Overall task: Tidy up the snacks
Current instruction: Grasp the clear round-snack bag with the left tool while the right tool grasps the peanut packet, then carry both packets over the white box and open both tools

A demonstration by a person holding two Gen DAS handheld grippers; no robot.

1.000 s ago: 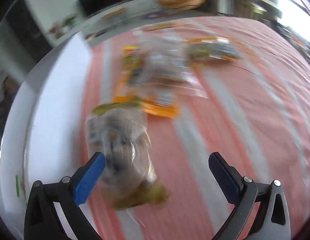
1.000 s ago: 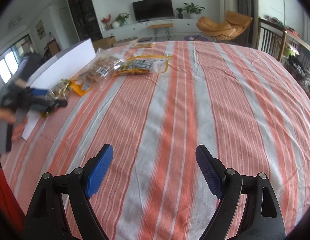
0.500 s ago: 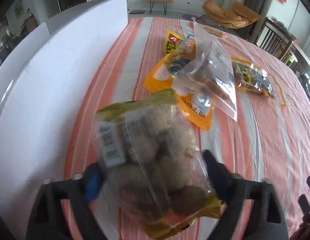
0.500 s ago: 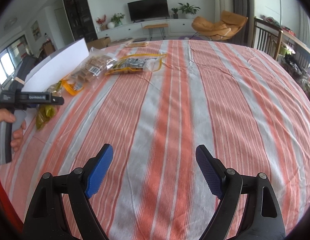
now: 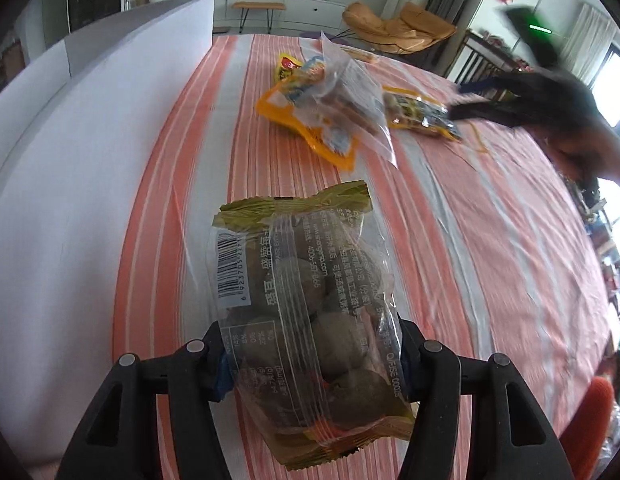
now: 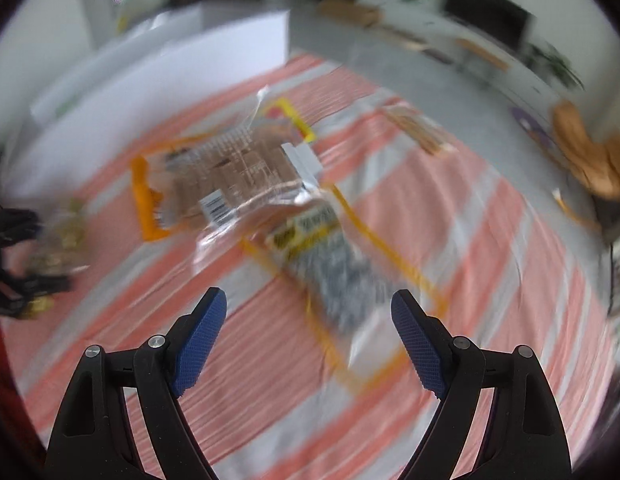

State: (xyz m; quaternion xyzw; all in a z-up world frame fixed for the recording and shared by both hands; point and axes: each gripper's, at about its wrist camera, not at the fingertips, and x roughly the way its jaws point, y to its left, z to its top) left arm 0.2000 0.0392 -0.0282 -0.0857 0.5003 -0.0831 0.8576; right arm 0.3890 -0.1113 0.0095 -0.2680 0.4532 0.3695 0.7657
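Striped orange-and-white tablecloth (image 5: pixel 449 240), tall white foam board (image 5: pixel 70 160) along one edge. Beside board: pile of clear and yellow snack packets (image 5: pixel 333 108). Nearer: left gripper (image 5: pixel 310 356) clamped on clear green-edged bag of round brown snacks (image 5: pixel 306 312), raised. Slip risk: slick film. Right gripper (image 6: pixel 310 336) agape over pile, blurred; mis-grab likely.

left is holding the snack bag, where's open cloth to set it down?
Bare striped cloth lies between the white board and the held snack bag, and a wide stretch to its right. Crowded ahead: the orange packet under a clear bag, with the right gripper moving in there.
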